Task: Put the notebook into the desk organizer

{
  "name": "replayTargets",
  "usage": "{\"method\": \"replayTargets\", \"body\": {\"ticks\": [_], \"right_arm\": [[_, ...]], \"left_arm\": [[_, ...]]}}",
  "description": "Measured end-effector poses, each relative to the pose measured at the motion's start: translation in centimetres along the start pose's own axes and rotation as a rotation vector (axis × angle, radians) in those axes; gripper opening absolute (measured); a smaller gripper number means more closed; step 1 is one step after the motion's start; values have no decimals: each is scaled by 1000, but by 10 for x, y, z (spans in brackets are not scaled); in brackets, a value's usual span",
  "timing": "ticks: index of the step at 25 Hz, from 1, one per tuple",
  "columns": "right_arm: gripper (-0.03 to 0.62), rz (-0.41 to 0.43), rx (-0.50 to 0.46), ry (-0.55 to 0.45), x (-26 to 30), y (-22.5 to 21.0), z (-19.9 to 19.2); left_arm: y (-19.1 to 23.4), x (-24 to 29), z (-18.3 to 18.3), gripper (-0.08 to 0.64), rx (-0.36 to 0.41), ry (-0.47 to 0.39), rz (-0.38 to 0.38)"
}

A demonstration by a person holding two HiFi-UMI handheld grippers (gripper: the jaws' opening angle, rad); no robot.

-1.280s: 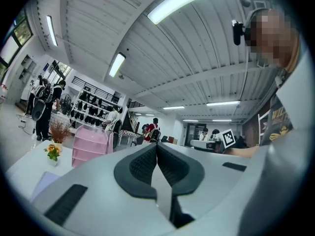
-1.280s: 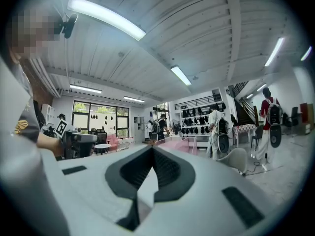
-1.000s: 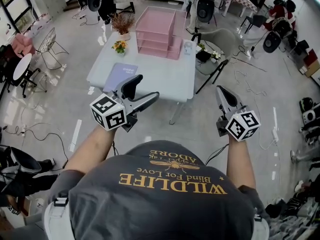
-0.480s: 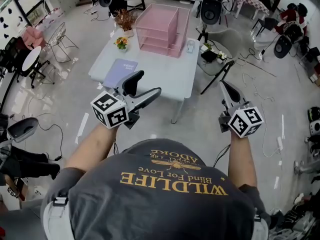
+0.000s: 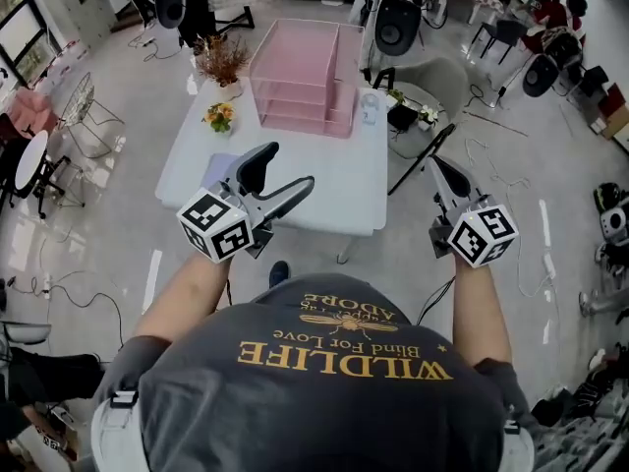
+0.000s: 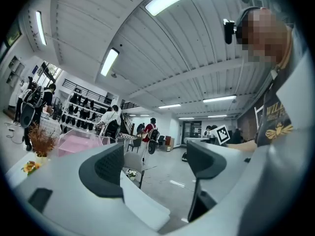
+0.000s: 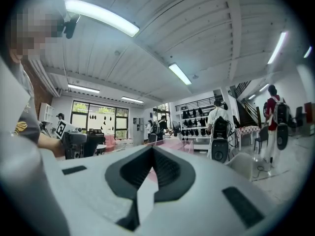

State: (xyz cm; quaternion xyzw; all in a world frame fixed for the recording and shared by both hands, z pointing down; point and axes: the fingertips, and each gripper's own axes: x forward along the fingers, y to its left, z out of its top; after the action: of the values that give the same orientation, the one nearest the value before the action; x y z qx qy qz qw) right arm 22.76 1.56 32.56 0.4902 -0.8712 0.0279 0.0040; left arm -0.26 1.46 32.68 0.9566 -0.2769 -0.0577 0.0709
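Left gripper (image 5: 279,178): held in the air short of the table, jaws wide apart with nothing between them. Its pads (image 6: 102,167) are dark, rounded and finely ribbed, set on smooth light-grey arms. A cube with black-and-white square markers (image 5: 216,223) sits at its rear.

Right gripper (image 5: 441,174): also held in the air, off the table's right edge. Its jaws are pressed together and grip nothing; the dark ribbed pads (image 7: 165,167) meet in a narrow seam.

Notebook (image 5: 215,168): flat, lavender cover, lying on the near left part of the table. The left gripper hides part of it in the head view, and neither gripper touches it.

Table (image 5: 329,180): rectangular, smooth white top.

Desk organizer (image 5: 300,75): pink, box-shaped, stacked open trays with see-through walls. It stands at the far side of the table, well apart from the notebook.

Other items: a small pot of yellow and orange flowers (image 5: 218,116) at the table's left edge, with a bunch of dried brown stems (image 5: 219,59) beyond it.
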Motion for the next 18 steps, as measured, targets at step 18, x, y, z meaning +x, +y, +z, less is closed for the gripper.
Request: {"method": "replayTargets", "body": {"ticks": [18], "right_arm": [[0,-180,2,52,174,-55,26]], "left_arm": [[202,85,31,396,-67,41,-182]]}}
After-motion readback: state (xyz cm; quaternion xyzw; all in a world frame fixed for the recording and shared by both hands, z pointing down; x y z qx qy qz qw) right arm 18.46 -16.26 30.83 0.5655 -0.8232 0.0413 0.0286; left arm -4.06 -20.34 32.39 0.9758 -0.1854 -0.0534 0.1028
